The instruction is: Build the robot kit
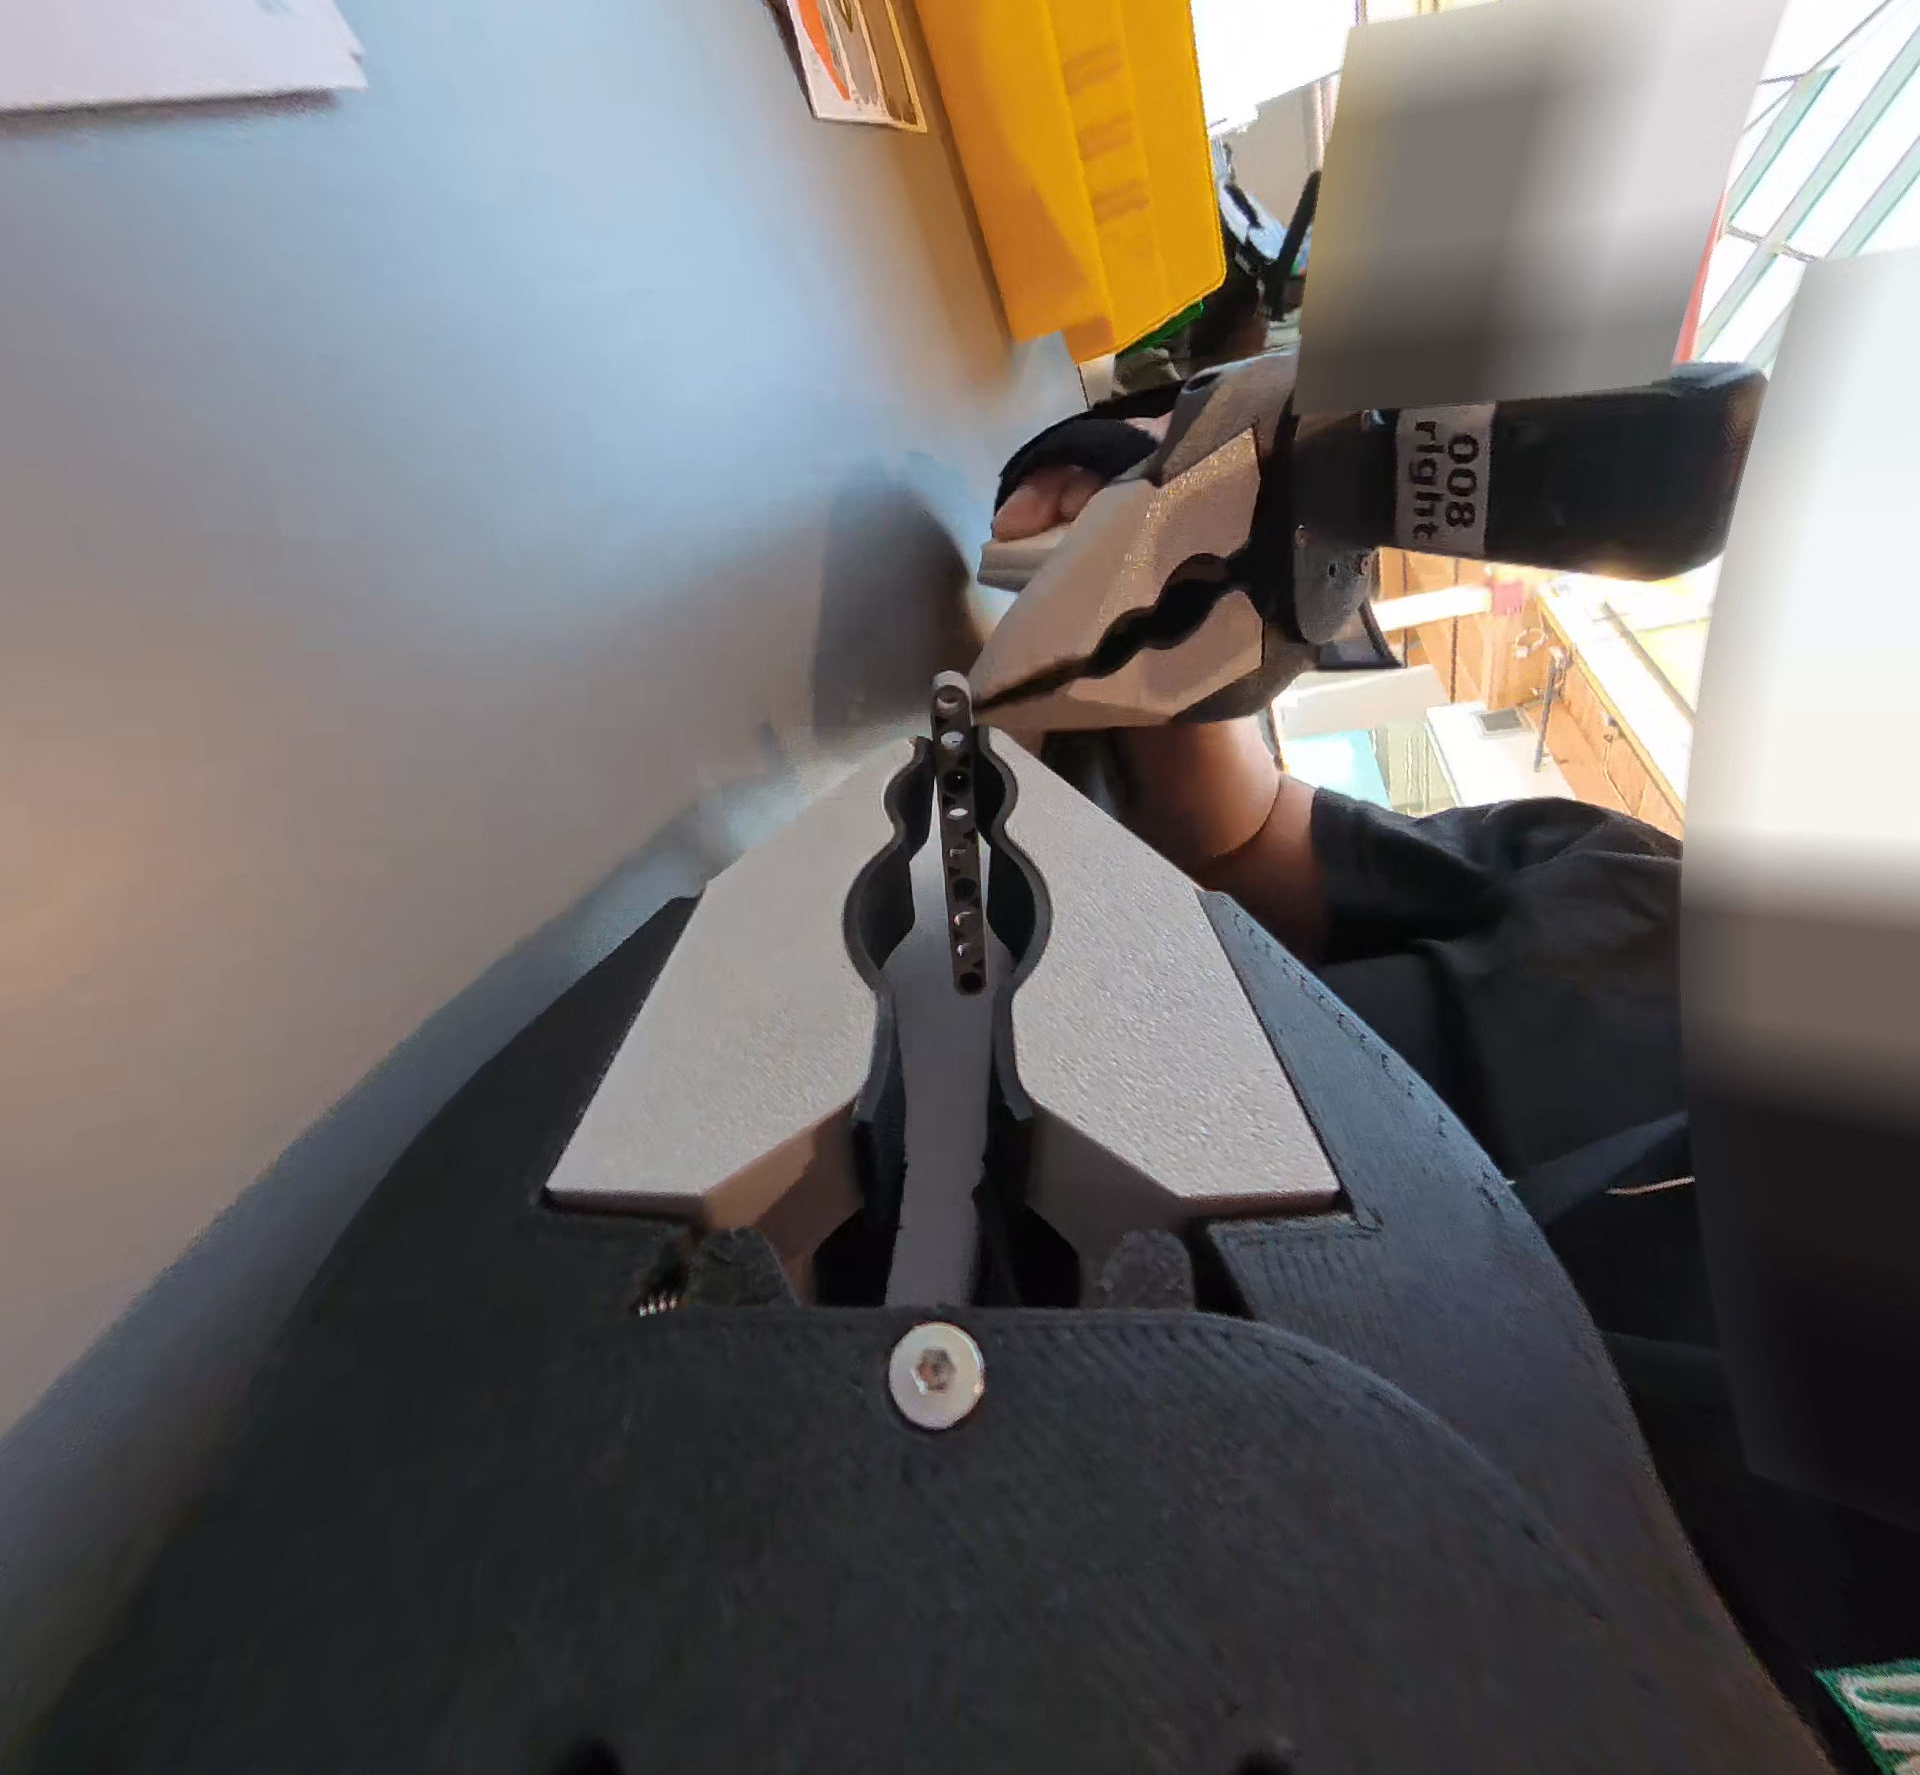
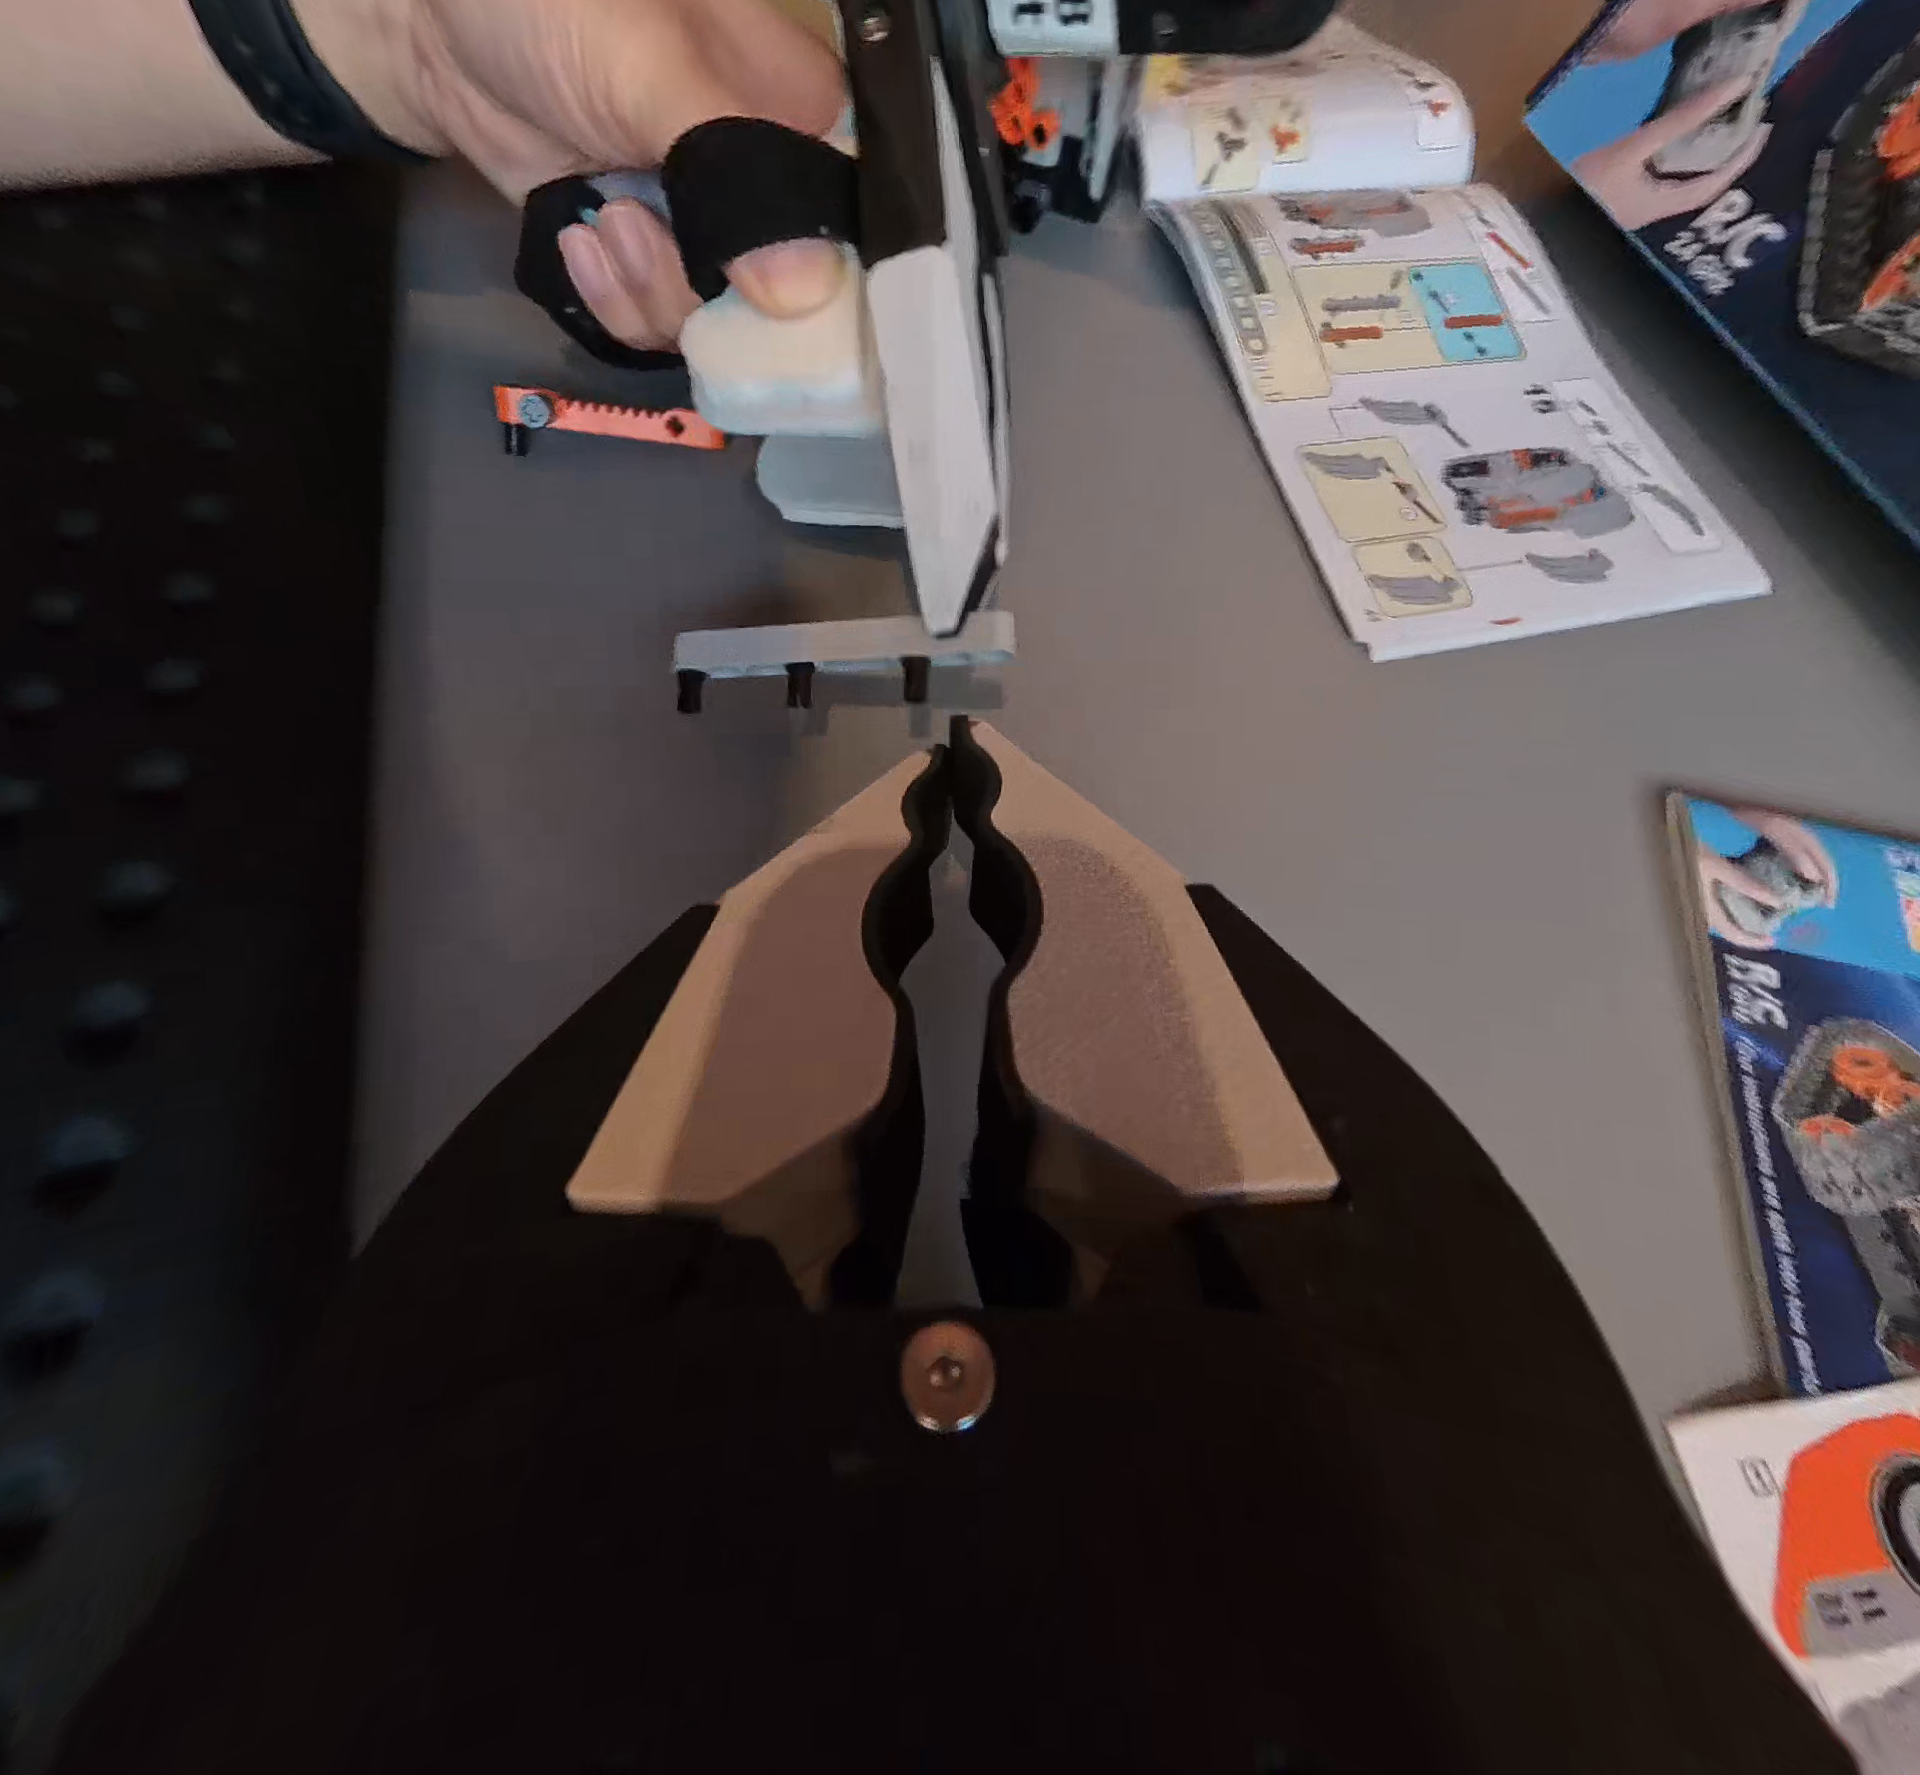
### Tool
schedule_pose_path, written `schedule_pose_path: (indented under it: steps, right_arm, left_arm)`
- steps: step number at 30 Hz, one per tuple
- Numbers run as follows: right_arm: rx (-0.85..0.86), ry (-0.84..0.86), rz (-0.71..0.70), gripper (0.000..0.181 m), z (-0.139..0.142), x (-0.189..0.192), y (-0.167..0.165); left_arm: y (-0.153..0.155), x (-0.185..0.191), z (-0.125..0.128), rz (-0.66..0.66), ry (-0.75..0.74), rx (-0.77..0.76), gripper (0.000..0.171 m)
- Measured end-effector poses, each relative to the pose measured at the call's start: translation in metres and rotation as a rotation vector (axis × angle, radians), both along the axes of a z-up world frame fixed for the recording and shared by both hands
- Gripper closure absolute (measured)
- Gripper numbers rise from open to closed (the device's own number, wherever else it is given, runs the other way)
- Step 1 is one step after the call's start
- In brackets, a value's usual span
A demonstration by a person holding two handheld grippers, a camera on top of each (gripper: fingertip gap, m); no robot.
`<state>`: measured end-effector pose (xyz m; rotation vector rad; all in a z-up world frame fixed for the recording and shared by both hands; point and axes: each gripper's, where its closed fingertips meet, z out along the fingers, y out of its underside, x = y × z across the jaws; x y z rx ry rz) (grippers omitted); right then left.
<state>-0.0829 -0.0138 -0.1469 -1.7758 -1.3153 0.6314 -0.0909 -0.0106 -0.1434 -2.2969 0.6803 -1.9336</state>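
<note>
So the long grey plastic beam with the row of holes (image 1: 958, 832) is pinched edge-on between my left gripper (image 1: 951, 749) fingertips, held up off the grey tabletop (image 2: 1195, 790); from the right wrist view the same beam (image 2: 842, 650) runs sideways with three short black pegs (image 2: 798, 683) sticking out of its near face; left one's clenched on it near one end, looks solid.

My right gripper (image 2: 954, 754) is squeezed down on a tiny black pin (image 2: 957, 731), just the tip of it poking past the fingertips, sitting just short of the beam near the held end; bit blurry there, can't tell if it's touching.

Around that: an orange toothed rack piece (image 2: 608, 421) lying on the table behind the beam, an open instruction booklet (image 2: 1455, 437) to the right, blue printed boxes (image 2: 1766, 115) near the right edge, a black pegged mat (image 2: 156, 686) on the left; the left view also catches a yellow plastic bin (image 1: 1081, 94).
</note>
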Motion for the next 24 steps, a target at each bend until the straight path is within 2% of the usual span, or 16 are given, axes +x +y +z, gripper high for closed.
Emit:
schedule_pose_path:
  steps: [4, 9, 11, 17, 20, 24]
  right_arm:
    - [-0.011, 0.034, -0.064, 0.181, 0.002, 0.021, 0.017]
    - [-0.016, 0.069, -0.130, 0.181, 0.005, 0.028, 0.031]
    - [0.007, 0.043, -0.149, 0.173, 0.003, 0.033, 0.041]
    - [0.053, -0.050, -0.266, 0.154, -0.001, 0.075, 0.104]
    - [0.066, -0.046, -0.309, 0.154, 0.008, 0.088, 0.139]
    - [-0.035, -0.025, -0.340, 0.158, 0.012, 0.098, 0.164]
  left_arm:
    - [-0.001, 0.000, 0.001, -0.015, 0.001, 0.004, 0.166]
    - [-0.004, 0.001, 0.001, -0.024, 0.000, -0.006, 0.167]
    - [-0.004, 0.002, 0.003, -0.025, -0.001, 0.003, 0.167]
    - [-0.007, 0.003, 0.008, -0.034, -0.006, 0.025, 0.166]
    - [-0.008, 0.004, 0.009, -0.035, -0.010, 0.025, 0.166]
    - [-0.006, 0.003, 0.010, -0.030, -0.015, 0.032, 0.166]
